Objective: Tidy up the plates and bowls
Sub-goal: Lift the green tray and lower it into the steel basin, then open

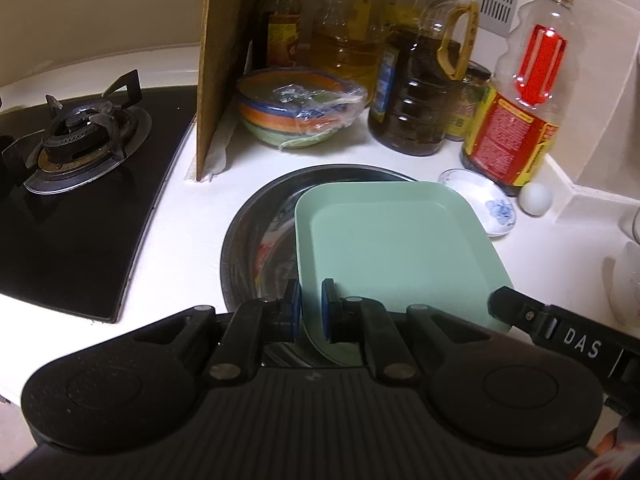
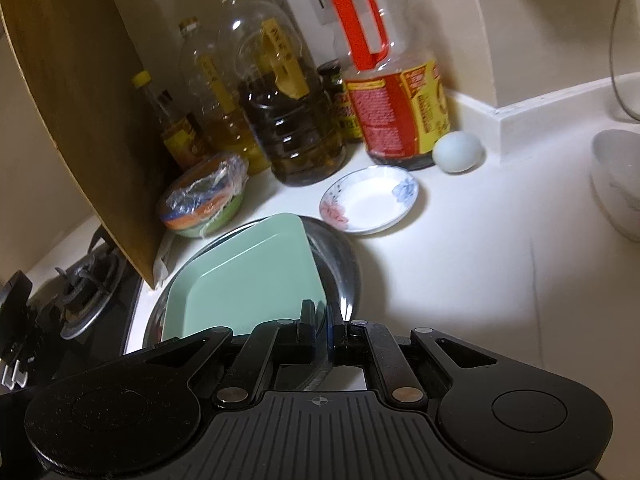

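Observation:
A pale green square plate (image 1: 396,248) hangs tilted just over a round metal dish (image 1: 248,232) on the white counter. My left gripper (image 1: 311,314) is shut on the plate's near rim, blue pads on either side of it. My right gripper (image 1: 500,304) pinches the plate's right corner. In the right wrist view the green plate (image 2: 248,276) lies over the metal dish (image 2: 344,264), and the right gripper (image 2: 322,320) is shut on its near edge. A small flowered saucer (image 2: 372,200) sits just behind the dish.
A striped bowl under plastic wrap (image 1: 300,112) stands beside an upright wooden board (image 1: 220,60). Oil and sauce bottles (image 1: 416,92) line the back wall, with an egg (image 1: 536,198) by them. A gas stove (image 1: 72,152) is left; a white bowl (image 2: 616,180) is right.

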`<state>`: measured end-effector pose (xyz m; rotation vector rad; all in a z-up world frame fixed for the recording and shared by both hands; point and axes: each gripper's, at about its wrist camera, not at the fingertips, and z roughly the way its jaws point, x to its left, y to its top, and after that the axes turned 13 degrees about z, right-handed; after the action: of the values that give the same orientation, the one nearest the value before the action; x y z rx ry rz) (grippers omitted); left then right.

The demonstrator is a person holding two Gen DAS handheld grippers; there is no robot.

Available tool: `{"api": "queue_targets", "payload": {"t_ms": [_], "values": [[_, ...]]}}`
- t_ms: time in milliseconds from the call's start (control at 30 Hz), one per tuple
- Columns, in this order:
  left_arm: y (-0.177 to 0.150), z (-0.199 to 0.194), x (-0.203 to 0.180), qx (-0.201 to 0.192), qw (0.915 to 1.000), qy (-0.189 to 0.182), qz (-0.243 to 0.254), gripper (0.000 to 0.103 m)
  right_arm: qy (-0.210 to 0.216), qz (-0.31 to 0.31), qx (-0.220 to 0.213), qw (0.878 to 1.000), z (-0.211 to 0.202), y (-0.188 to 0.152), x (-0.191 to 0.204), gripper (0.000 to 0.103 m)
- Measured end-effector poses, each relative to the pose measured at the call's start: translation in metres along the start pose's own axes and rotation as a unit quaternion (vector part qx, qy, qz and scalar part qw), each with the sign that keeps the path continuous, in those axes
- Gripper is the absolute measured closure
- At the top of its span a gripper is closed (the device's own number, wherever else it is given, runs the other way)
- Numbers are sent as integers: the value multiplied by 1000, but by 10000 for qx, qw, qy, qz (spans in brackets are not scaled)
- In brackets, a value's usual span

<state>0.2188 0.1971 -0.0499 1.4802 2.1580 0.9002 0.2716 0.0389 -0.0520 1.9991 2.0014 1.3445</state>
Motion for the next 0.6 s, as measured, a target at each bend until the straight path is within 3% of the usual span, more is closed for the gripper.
{"api": "queue_targets", "payload": {"t_ms": [600], "values": [[7,23,15,268,9994,-140,190,93,-322,-91,343,9989,25,-2,11,97]]}}
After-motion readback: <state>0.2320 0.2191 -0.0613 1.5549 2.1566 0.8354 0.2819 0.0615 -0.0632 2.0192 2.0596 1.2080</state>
